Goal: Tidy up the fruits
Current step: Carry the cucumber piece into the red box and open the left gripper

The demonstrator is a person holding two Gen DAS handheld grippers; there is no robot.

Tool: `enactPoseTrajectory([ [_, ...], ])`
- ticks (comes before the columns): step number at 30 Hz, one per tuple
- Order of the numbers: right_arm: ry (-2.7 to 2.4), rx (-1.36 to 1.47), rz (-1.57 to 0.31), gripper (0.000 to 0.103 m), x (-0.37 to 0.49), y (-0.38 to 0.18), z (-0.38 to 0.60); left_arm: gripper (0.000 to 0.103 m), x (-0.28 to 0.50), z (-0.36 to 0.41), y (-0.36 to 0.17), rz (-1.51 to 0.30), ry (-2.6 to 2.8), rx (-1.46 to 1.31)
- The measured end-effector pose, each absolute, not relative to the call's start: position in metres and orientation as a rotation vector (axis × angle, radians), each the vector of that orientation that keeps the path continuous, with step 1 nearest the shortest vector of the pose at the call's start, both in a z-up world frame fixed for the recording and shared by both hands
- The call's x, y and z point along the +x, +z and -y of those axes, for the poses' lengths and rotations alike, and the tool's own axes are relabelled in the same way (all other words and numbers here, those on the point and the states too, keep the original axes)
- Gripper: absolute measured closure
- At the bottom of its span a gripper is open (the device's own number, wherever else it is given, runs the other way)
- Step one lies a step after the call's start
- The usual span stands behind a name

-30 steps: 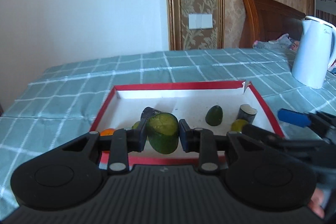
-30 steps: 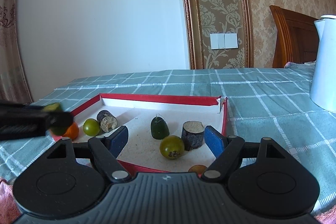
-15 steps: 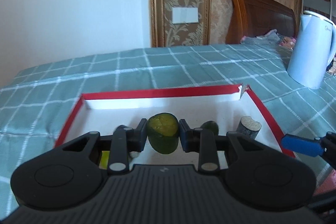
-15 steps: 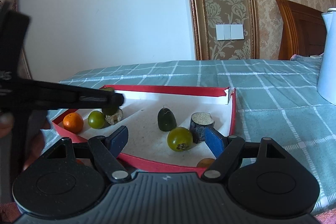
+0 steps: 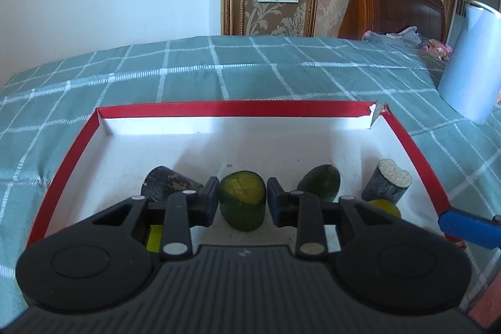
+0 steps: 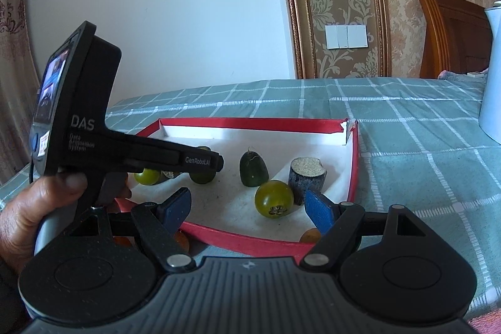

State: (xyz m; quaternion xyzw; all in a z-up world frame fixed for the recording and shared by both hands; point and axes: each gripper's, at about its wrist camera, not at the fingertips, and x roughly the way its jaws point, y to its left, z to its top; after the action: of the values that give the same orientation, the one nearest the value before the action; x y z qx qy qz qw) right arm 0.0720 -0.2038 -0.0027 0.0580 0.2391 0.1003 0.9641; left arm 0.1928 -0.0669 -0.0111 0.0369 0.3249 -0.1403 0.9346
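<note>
A red-rimmed white tray (image 5: 231,110) lies on the checked cloth. My left gripper (image 5: 241,201) stands around a cut green fruit piece (image 5: 242,202) that rests on the tray floor; narrow gaps show between the pads and the fruit. In the right wrist view the left gripper (image 6: 216,163) reaches into the tray (image 6: 250,124) from the left, over that piece (image 6: 203,177). My right gripper (image 6: 247,210) is open and empty at the tray's near edge, just before a green tomato (image 6: 274,198).
In the tray: a dark green piece (image 6: 253,169), a grey cut cylinder (image 6: 307,178), another green tomato (image 6: 147,176) and a dark cylinder (image 5: 166,183). Orange fruits (image 6: 310,235) lie outside the near rim. A white kettle (image 5: 472,61) stands at the right.
My left gripper moved forward and down into the tray with the cut green piece and has opened slightly around it. The right gripper has barely moved.
</note>
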Motion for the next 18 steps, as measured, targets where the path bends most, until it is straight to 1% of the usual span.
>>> enactPoseTrajectory([
  [1, 0.202, 0.117, -0.484, 0.024, 0.072, -0.003, 0.204, 0.062, 0.194, 0.066, -0.011, -0.671, -0.29, 0.073],
  [2, 0.201, 0.116, -0.485, 0.024, 0.072, -0.003, 0.204, 0.059, 0.194, 0.065, -0.011, -0.678, -0.295, 0.071],
  [3, 0.199, 0.115, -0.486, 0.024, 0.073, -0.003, 0.203, 0.053, 0.193, 0.065, -0.011, -0.682, -0.297, 0.069],
  [5, 0.197, 0.113, -0.494, 0.024, 0.074, -0.004, 0.203, 0.047, 0.19, 0.064, -0.01, -0.672, -0.292, 0.074],
  [6, 0.197, 0.113, -0.498, 0.024, 0.074, -0.004, 0.203, 0.041, 0.187, 0.063, -0.009, -0.663, -0.285, 0.079],
  [7, 0.196, 0.113, -0.5, 0.024, 0.074, -0.005, 0.203, 0.031, 0.184, 0.062, -0.007, -0.65, -0.278, 0.083],
  [8, 0.195, 0.113, -0.5, 0.024, 0.074, -0.005, 0.203, 0.028, 0.18, 0.06, -0.005, -0.634, -0.273, 0.08],
  [11, 0.189, 0.113, -0.489, 0.024, 0.074, -0.004, 0.204, 0.024, 0.166, 0.051, 0.004, -0.587, -0.262, 0.056],
  [13, 0.187, 0.113, -0.479, 0.024, 0.072, -0.003, 0.205, 0.015, 0.154, 0.041, 0.011, -0.556, -0.233, 0.035],
  [18, 0.183, 0.115, -0.468, 0.023, 0.069, -0.002, 0.206, 0.009, 0.115, 0.003, 0.024, -0.481, -0.172, 0.002],
])
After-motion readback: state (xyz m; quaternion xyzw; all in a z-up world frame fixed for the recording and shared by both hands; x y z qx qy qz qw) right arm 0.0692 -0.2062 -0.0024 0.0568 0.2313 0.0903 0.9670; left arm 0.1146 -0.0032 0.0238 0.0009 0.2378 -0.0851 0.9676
